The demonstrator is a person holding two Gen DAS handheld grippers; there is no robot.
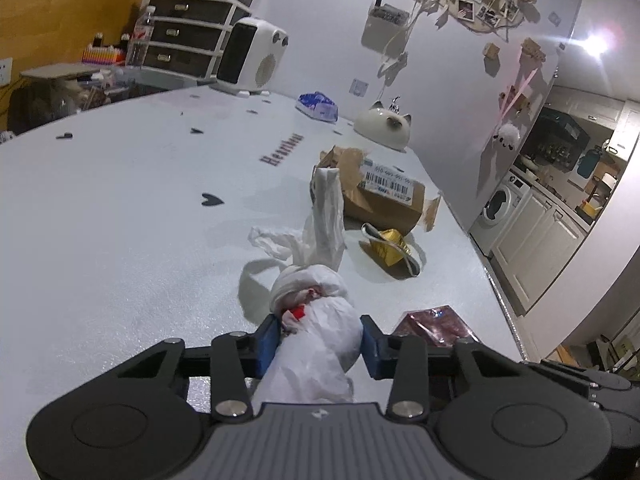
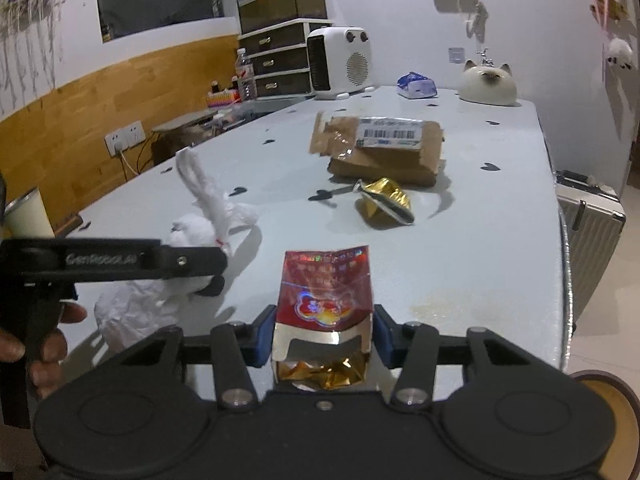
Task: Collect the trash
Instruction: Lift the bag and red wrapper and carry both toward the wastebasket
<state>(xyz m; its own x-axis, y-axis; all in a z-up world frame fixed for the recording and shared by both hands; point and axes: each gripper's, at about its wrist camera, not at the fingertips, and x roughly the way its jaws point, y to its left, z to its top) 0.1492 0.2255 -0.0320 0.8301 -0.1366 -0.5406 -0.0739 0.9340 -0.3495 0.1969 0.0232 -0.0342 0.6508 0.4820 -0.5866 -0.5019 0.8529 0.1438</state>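
We hold the left claw (image 1: 320,340) low over the white table (image 1: 120,220), its blue pads closed against the two sides of a knotted white plastic bag (image 1: 320,320). The bag rests on the table, and its loose handles (image 1: 320,216) stand up beyond the knot, toward the far side. A small red scrap shows at the knot, just beside the left pad.

We hold the right claw (image 2: 323,336) over the near part of the table, closed on an opened red cigarette pack (image 2: 326,292). The pads press on both sides of the pack. Its torn end faces the camera, and gold foil shows inside. In the right wrist view, the left claw comes in from the left, with a hand (image 2: 36,344) around its grip and the white bag under its fingers.

Two more pieces of trash lie farther out on the table. A crumpled gold wrapper (image 2: 384,200) lies beyond the red pack. A torn cardboard parcel (image 2: 384,148) with a barcode label lies just behind the wrapper. At the far edge of the table stand a cat-shaped ornament (image 2: 488,84), a blue tissue pack (image 2: 416,84) and a small white heater (image 2: 340,62).
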